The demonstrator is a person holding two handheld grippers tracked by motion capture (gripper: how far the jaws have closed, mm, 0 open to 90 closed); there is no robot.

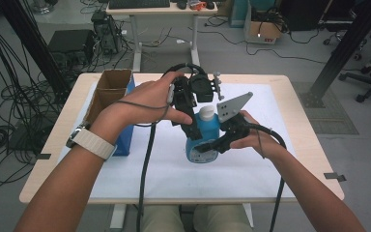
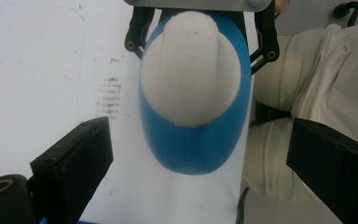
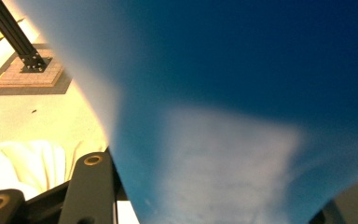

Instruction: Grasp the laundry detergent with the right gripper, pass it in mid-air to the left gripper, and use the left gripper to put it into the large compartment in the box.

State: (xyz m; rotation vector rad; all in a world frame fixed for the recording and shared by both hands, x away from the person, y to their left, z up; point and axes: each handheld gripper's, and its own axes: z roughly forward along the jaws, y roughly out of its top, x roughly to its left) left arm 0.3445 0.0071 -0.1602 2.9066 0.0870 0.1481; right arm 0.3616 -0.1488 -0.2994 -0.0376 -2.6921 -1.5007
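Two forearms reach in from the near edge of a pale wooden table [image 1: 299,145] covered by a white sheet [image 1: 164,164]. Nearest, the right gripper [image 1: 207,145] comes in from the right at table level — its black jaws are closed tight around the lower body of a blue bottle [image 1: 204,142], gripping it from the side. In the right gripper view the bottle's blue wall presses right up against the camera, with one jaw rising at each bottom corner.

Upright near the middle of the sheet, the bottle has a white cap [image 1: 206,113] on top. Just beyond it, the left gripper [image 1: 192,121] points down over the cap, held by the left hand [image 1: 149,104], which wears a white watch band. In the left gripper view its two jaws stand wide apart on either side of the bottle, touching nothing — the white cap [image 2: 192,70] sits between and beyond them.

Farther left, an open cardboard box [image 1: 110,89] stands on the sheet, well apart from the bottle.
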